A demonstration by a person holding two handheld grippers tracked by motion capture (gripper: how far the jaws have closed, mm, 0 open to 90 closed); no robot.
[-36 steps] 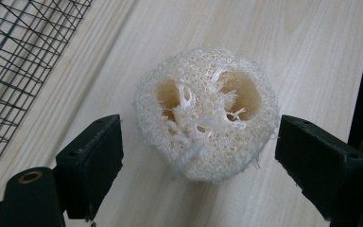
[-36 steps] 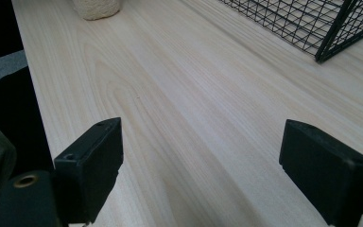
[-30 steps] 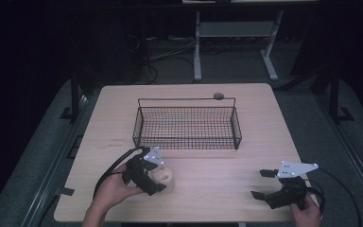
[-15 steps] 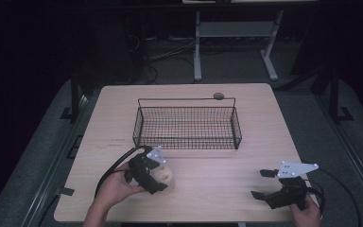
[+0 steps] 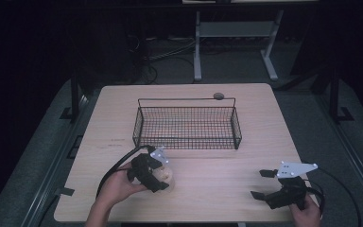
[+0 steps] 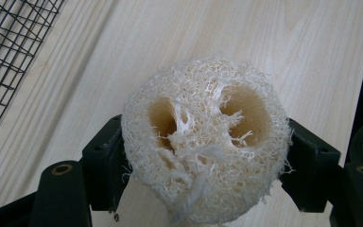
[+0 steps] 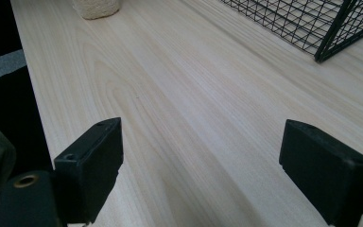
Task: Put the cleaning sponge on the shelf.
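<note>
Loofah (image 6: 203,142) is sitting on the table (image 5: 217,198) just before the basket (image 5: 187,127), left gripper (image 5: 163,177) clamping its sides, probably for lifting in. Right gripper (image 5: 263,184) is idling, jaws wide open.

Layout: table (image 5: 246,198) mid-frame in the high view, basket at its centre, both grippers along the lower edge.
Wire basket (image 5: 187,124) sits on the table centre, slightly toward the top. Small round disc (image 5: 218,96) on the table just above the basket's upper right rim. Left gripper (image 5: 158,176) lower left, below the basket's left end, with the loofah piece (image 5: 166,176) between its jaws. Right gripper (image 5: 262,184) lower right, well apart from both. Frame legs (image 5: 231,38) on the floor above the table.
</note>
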